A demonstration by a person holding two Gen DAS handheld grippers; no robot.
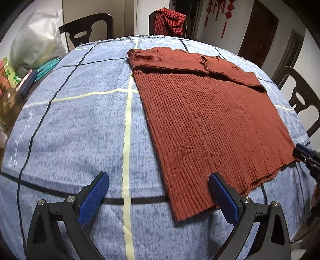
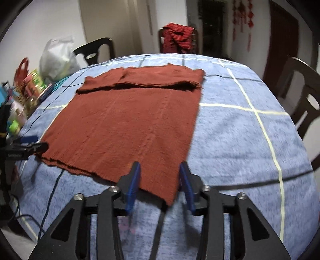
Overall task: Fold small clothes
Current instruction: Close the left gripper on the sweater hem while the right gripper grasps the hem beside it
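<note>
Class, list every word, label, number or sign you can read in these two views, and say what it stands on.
White cursive script on the blue checked tablecloth: too distorted to read.
White lettering on the left gripper's black body: too blurred to read.
Packets at the table's edge: print too small and blurred.
Red hanging ornaments on the wall: no characters legible.

I'm hovering my left gripper (image 1: 159, 181), jaws wide, over the rust-brown ribbed sweater's (image 1: 210, 112) near corner on the blue plaid tablecloth (image 1: 76, 128).

A rust-brown ribbed sweater (image 1: 210, 120) is seen on a blue cloth (image 1: 80, 120) checked with cream and dark lines.
</note>
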